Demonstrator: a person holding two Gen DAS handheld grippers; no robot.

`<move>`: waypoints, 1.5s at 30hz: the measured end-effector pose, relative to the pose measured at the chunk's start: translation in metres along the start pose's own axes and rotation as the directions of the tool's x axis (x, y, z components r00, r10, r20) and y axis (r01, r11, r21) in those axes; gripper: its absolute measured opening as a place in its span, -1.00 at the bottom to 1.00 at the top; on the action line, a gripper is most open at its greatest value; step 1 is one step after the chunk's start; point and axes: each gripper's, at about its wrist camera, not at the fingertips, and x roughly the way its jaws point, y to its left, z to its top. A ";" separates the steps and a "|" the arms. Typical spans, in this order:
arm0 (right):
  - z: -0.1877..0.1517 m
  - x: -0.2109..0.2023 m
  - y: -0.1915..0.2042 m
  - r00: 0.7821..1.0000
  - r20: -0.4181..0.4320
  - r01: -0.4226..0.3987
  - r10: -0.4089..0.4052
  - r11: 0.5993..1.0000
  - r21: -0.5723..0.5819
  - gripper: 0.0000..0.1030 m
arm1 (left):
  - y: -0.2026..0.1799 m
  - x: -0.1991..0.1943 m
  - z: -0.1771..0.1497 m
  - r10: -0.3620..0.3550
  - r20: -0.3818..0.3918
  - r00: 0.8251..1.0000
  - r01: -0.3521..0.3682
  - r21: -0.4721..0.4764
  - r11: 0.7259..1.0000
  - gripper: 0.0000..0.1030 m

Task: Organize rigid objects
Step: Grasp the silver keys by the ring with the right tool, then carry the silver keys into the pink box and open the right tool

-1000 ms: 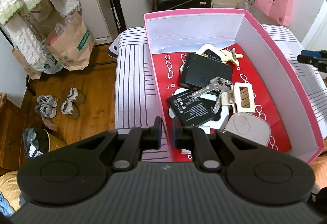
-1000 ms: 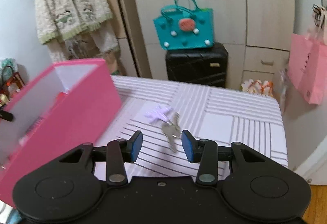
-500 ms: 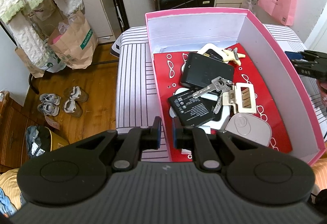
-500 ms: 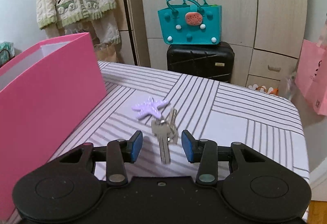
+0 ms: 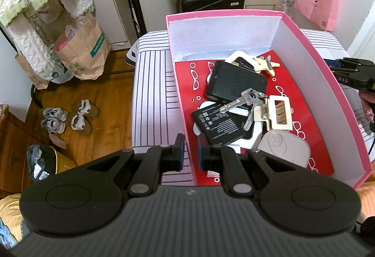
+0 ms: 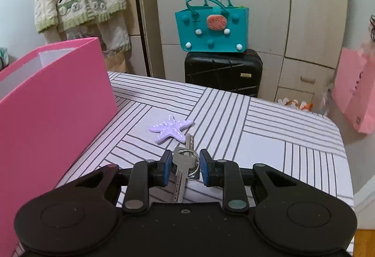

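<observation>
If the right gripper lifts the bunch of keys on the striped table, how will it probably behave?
The keys are flat metal, likely stiff and slippery between the closing right gripper pads. Joined by a ring, the others would probably dangle and swing. The purple starfish charm may trail along, if attached.

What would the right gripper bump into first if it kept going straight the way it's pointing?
Most likely the silver keys on a ring: they already lie between the right gripper's closing jaws, on the striped tablecloth. Just beyond sits the purple starfish charm, though depth is hard to judge.
</observation>
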 end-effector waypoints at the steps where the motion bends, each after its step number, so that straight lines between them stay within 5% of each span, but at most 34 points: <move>1: 0.000 -0.002 -0.001 1.000 0.004 0.005 -0.005 1.000 0.011 -0.44 | 0.000 0.000 0.000 -0.001 0.001 1.000 0.001 0.000 1.000 -0.80; 15: 0.019 -0.067 0.021 0.999 0.046 -0.005 0.009 0.997 -0.073 -0.44 | 0.000 -0.002 -0.005 -0.008 0.020 1.000 0.008 0.013 1.000 -0.80; 28: 0.057 -0.122 0.064 0.987 0.116 -0.097 0.107 0.991 -0.088 -0.44 | 0.000 -0.004 -0.006 -0.019 0.024 1.000 0.017 0.058 0.998 -0.80; 35: 0.083 -0.135 0.105 0.957 0.145 -0.233 0.253 0.962 -0.141 -0.44 | -0.001 -0.004 -0.008 -0.016 0.033 0.999 0.014 0.058 0.998 -0.80; 45: 0.096 -0.091 0.160 0.902 0.009 -0.425 0.431 0.893 -0.149 -0.44 | 0.000 -0.006 -0.009 -0.028 0.036 0.999 0.026 0.053 0.998 -0.80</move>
